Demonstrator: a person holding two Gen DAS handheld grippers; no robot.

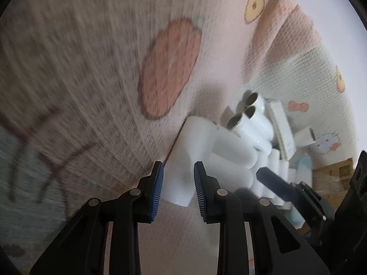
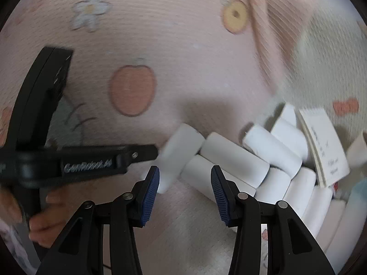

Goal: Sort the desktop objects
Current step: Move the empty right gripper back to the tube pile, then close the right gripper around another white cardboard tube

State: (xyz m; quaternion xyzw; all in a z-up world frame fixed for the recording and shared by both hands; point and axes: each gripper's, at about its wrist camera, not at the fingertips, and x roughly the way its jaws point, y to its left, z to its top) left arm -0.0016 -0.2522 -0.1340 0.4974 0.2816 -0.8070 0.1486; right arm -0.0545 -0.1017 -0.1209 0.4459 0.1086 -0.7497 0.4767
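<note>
Two hand-held grippers show, each with blue-padded fingers. The left hand-held gripper [image 1: 178, 189] has its fingers apart with a white roll [image 1: 183, 160] between them; whether the pads touch it I cannot tell. The right hand-held gripper [image 2: 185, 194] also stands apart, holding nothing, with a roll end [image 2: 201, 174] just ahead between its fingertips.

Ahead and to the right of both lies a pile of white rolls [image 2: 270, 155], lying crosswise and touching one another; in the left view three of them show brown tube ends [image 1: 248, 110]. A white card box [image 2: 321, 146] with faint print leans at the pile's far right, tilted.

From the right view, the left hand-held gripper's black body crosses from the left, its tip at the nearest roll [image 2: 181, 146], and a hand [image 2: 45, 217] grips its handle at the lower left.

Under everything is a ribbed pink blanket [image 2: 183, 45] printed with an orange fruit [image 2: 133, 90], a white flower [image 2: 91, 9] and a yellow ring [image 2: 235, 16]; to the right it meets a pale green cloth [image 2: 325, 68] with a red bow.

Motion blur smears the left side of the left view. Rolls at the lower right of the right view are cut off by the frame's edge, and the box's print is unreadable.
</note>
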